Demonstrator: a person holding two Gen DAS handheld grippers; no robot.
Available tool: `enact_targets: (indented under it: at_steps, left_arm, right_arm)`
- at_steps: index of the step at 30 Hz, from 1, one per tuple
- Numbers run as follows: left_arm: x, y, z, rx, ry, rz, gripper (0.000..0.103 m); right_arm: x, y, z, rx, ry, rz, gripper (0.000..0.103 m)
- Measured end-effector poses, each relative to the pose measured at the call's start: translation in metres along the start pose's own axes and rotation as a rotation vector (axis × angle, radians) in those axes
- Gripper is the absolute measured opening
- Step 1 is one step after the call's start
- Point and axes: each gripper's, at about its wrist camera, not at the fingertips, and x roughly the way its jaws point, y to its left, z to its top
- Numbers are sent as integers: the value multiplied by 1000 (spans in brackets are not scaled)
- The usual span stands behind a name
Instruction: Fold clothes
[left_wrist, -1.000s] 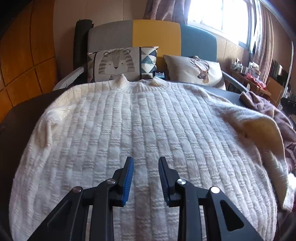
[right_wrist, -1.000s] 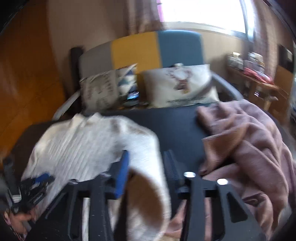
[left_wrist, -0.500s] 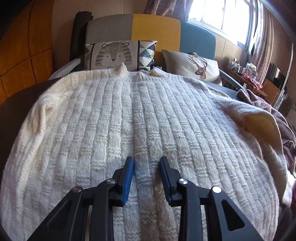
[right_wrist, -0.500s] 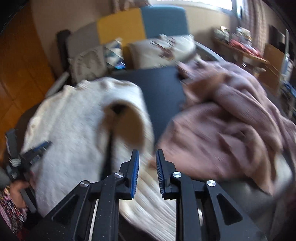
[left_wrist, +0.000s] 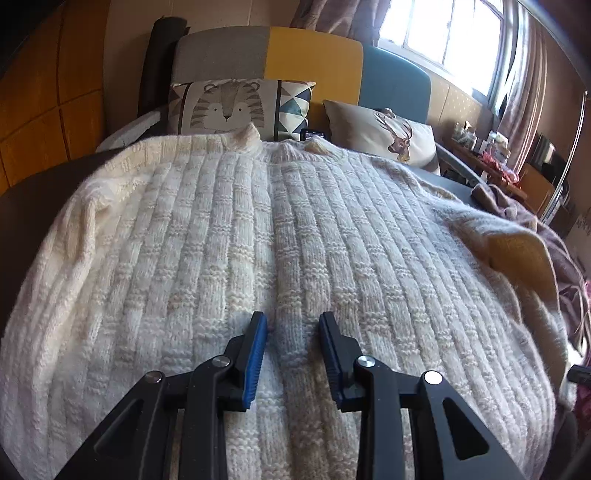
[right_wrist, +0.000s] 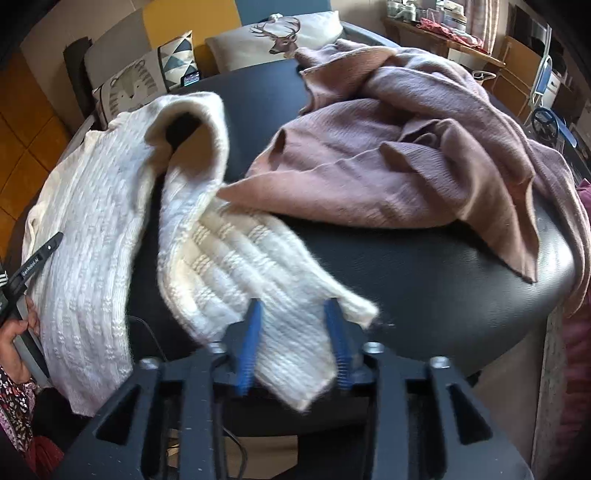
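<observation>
A cream ribbed sweater (left_wrist: 277, 229) lies spread front-down across a dark round table (right_wrist: 443, 280). My left gripper (left_wrist: 293, 328) hovers low over the sweater's lower middle. It is open, with only the flat knit beneath the gap. The sweater's right sleeve (right_wrist: 240, 266) arches up at the shoulder and runs down towards the table's near edge. My right gripper (right_wrist: 295, 325) is at the sleeve's cuff end. Its jaws are opening, and the sleeve lies loosely between the blue pads (right_wrist: 249, 343). The left gripper's finger (right_wrist: 40, 254) shows at the left edge of the right wrist view.
A crumpled mauve garment (right_wrist: 424, 147) covers the right half of the table, and its edge touches the sleeve. Behind the table stands a sofa with a tiger pillow (left_wrist: 225, 107) and a deer pillow (left_wrist: 388, 129). A person's hand (right_wrist: 14, 332) holds the left gripper. Cluttered shelves stand at the far right.
My right gripper has dropped down towards the near table edge, drawing the sleeve out along the table, and its jaws have spread. My left gripper has edged slightly closer over the sweater.
</observation>
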Motion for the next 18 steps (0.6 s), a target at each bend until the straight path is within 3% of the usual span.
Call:
enact_targets:
  at_steps: [4, 7, 11, 14, 15, 18]
  left_arm:
    - [-2, 5, 1, -10, 0, 2, 24]
    - [-1, 13, 2, -43, 12, -26, 16]
    - [-1, 15, 3, -42, 18, -46, 15]
    - [-1, 11, 3, -18, 15, -30, 15]
    - [-2, 11, 3, -7, 14, -26, 14]
    - [-4, 21, 5, -4, 8, -18, 10]
  right_arm:
    - [9, 13, -1, -34, -7, -34, 63]
    - [12, 18, -1, -71, -25, -68, 65]
    - [15, 19, 2, -123, -43, -72, 63]
    - [15, 18, 7, -160, -44, -66, 41]
    - [14, 17, 9, -168, -41, -65, 27]
    - [14, 15, 15, -185, -25, -57, 23]
